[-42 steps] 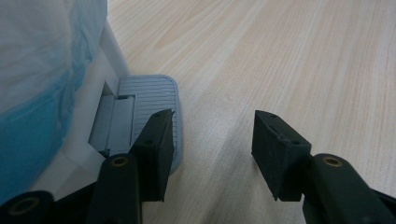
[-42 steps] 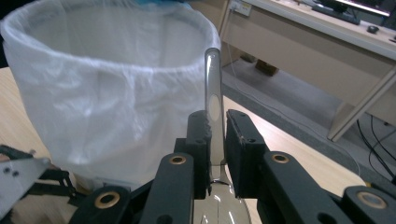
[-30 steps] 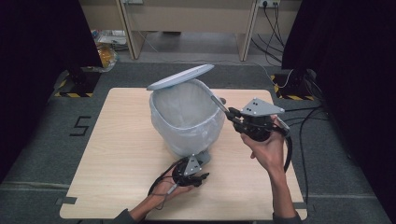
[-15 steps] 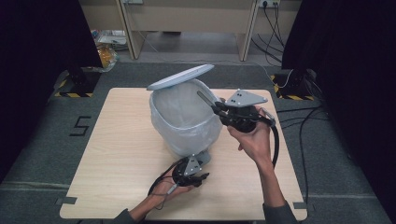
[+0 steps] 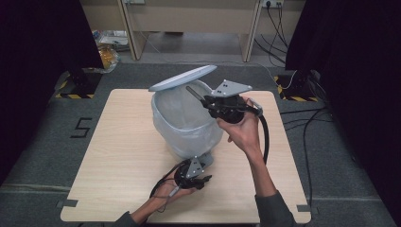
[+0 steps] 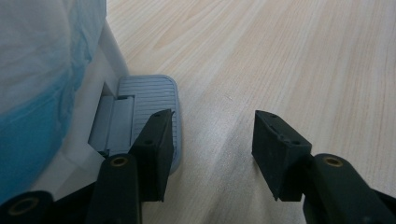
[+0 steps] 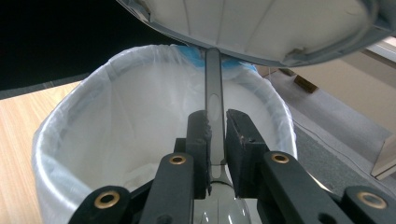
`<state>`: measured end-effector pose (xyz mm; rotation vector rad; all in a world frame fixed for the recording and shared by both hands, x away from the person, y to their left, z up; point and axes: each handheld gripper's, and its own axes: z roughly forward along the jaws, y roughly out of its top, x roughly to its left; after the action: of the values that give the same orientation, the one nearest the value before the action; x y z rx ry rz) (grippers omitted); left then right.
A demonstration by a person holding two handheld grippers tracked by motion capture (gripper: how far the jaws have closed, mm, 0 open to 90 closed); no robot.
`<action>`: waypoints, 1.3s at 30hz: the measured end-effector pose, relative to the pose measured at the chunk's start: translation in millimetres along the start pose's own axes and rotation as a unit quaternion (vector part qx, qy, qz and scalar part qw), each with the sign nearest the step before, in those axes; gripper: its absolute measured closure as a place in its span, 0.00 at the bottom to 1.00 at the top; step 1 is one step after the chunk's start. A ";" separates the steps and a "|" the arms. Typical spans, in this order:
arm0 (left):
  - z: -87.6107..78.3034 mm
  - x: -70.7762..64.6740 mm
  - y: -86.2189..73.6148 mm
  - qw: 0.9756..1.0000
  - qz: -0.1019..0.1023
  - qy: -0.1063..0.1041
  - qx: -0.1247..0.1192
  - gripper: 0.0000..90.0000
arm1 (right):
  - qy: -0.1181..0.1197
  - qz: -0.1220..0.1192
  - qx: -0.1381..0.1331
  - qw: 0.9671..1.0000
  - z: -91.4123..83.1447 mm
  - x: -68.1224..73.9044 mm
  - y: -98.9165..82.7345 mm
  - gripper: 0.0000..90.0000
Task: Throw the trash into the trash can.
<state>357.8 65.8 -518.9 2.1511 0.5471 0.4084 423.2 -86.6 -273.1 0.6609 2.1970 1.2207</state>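
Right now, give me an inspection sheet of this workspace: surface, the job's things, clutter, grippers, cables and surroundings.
Surface: light wooden table, bare around the bin.
Job's things: white pedal bin lined with a translucent bag, lid raised; grey pedal at its base; metal spoon poised over the opening.
Clutter: nothing seen on the table.
Grippers: left gripper presses the pedal with one jaw, nothing between its jaws; right gripper shut on the spoon handle.
Cables: one loops from the right gripper; more lie on the floor at right.
Surroundings: grey carpet, dark curtains, desk legs behind.
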 end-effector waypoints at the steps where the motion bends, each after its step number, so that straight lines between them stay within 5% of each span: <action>1: 0.0 0.0 0.0 1.000 0.000 0.000 0.000 0.53 | 0.001 -0.002 0.002 1.000 2.3 0.2 1.6 0.88; 23: -0.2 0.5 0.0 1.000 0.000 -0.001 0.000 0.53 | 0.010 0.006 0.001 1.000 30.9 2.5 8.0 0.88; 39: -0.1 0.2 0.0 1.000 0.002 -0.001 0.000 0.53 | 0.000 0.034 -0.011 0.999 20.8 0.8 0.0 0.64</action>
<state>357.9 66.0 -518.9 2.1535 0.5424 0.4088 436.3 -73.5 -282.5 0.7330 2.1738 1.2760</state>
